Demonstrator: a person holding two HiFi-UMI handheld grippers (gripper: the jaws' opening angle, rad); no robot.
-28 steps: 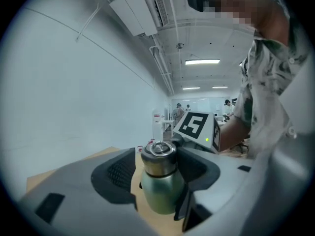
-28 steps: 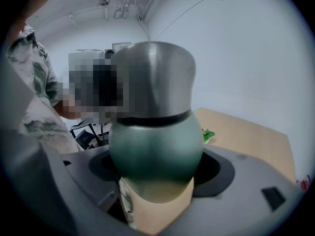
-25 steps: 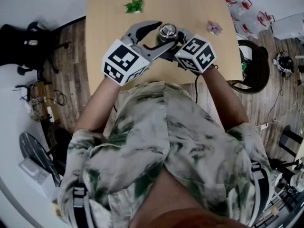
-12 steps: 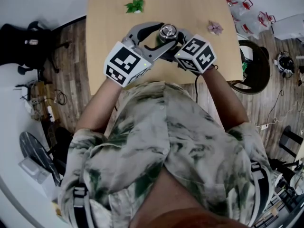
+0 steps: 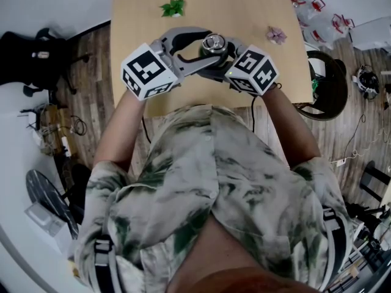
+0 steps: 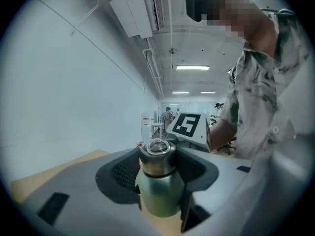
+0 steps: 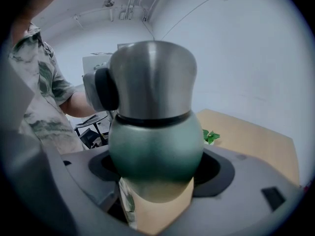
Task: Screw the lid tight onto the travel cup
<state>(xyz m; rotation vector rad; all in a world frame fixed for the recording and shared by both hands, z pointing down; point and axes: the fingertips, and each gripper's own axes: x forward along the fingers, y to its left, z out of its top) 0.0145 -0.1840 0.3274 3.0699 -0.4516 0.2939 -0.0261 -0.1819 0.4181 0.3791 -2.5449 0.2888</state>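
Observation:
A green travel cup (image 7: 155, 151) with a steel lid (image 5: 214, 41) stands upright on the wooden table (image 5: 140, 23) near its front edge. My left gripper (image 5: 212, 44) reaches in from the left at lid height. Its dark pads (image 6: 123, 173) press on both sides of the lid (image 6: 157, 156), so it is shut on it. My right gripper (image 5: 223, 54) comes from the right and lower down. It is shut on the cup's green body, which fills the space between its jaws (image 7: 155, 181). The cup's base is hidden.
A green leaf sprig (image 5: 173, 7) lies at the table's far left and a pink flower (image 5: 275, 35) at the far right. A dark round chair (image 5: 325, 84) stands right of the table. The person's body is close behind the front edge.
The left gripper's marker cube has swung left and a little away from the person, turning about the lid. Its jaws have drawn in onto the lid. The right gripper and cup stayed put.

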